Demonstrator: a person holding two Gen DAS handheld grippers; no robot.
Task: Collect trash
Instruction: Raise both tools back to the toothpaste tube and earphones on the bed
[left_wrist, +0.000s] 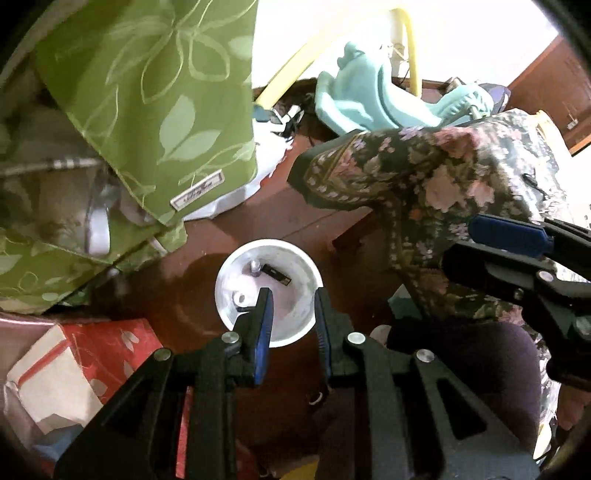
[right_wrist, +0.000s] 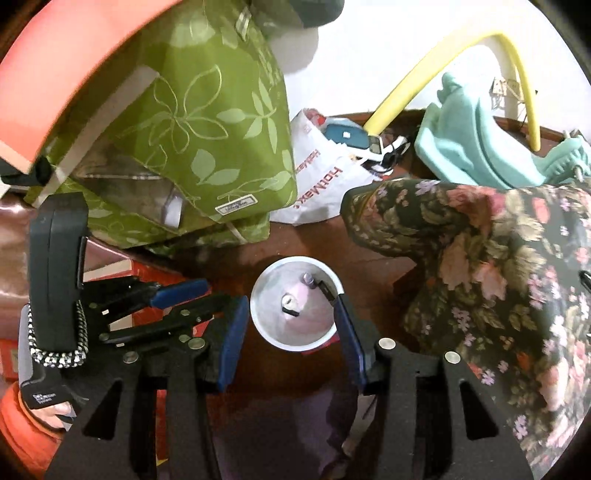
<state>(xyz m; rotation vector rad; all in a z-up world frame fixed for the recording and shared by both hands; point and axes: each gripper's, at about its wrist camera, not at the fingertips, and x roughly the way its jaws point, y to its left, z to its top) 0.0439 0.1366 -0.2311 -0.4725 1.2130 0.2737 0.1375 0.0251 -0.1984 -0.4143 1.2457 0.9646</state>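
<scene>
White cup upright on brown floor, small trash bits inside, just beside floral cloth, near green leaf-print bag. Right gripper jaws wide around cup. Left gripper jaws narrow, empty, over cup rim.

— What's that green thing by the wall?
— A leaf-print bag, white shopping bag just beside it.
— And right?
— Floral cloth, teal plastic piece, yellow hose behind.
</scene>
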